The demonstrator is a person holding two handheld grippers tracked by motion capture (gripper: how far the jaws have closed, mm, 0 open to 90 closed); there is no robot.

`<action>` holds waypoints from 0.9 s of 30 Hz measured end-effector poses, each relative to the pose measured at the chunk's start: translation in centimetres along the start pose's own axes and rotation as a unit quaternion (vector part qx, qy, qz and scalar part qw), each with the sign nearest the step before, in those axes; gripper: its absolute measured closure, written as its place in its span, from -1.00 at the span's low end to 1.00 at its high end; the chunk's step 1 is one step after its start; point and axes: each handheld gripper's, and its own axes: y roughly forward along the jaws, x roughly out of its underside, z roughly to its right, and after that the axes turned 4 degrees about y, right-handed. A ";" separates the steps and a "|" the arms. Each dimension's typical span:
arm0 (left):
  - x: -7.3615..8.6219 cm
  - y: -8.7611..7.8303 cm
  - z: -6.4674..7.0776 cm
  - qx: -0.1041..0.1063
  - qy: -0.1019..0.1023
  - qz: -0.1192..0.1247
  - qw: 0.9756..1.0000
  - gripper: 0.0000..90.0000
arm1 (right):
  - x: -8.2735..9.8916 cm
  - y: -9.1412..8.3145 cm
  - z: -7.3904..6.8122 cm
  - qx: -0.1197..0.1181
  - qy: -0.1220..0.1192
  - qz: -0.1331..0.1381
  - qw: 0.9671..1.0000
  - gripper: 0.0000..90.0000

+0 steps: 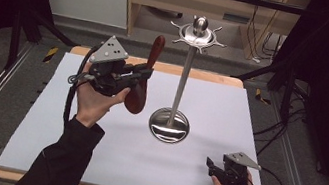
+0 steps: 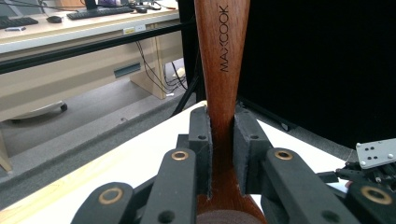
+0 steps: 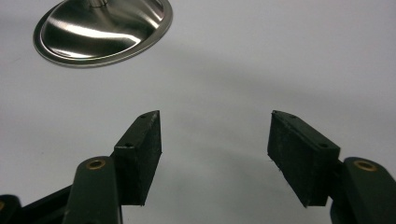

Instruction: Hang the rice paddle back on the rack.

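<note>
The wooden spoon (image 2: 223, 60) runs past the top edge beyond the left gripper (image 2: 220, 140). Its bowl is cut off below the pads.

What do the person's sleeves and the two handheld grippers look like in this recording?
Both forearms wear dark long sleeves. The left gripper and the right gripper are black, each topped by a grey three-cornered plate with small holes and trailing a black cable. Their jaws have brass-coloured pivot rivets and flat black rubbery pads.
</note>
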 end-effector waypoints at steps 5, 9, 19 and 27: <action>-0.3 0.3 -0.1 0.000 0.001 -0.001 1.000 0.74 | 0.0 0.1 0.0 0.003 -0.003 -0.001 1.000 -0.22; -0.3 0.6 -0.1 -0.001 0.002 -0.001 1.000 0.74 | 0.0 0.0 0.0 0.000 0.000 0.000 1.000 -0.22; -1.6 1.0 -2.0 -0.010 0.148 -0.003 0.989 0.74 | 0.0 0.1 0.0 0.000 -0.001 0.001 1.000 -0.22; -1.8 1.3 -2.0 -0.010 0.147 -0.006 0.989 0.74 | 0.0 0.0 0.1 0.000 -0.003 0.002 1.000 -0.22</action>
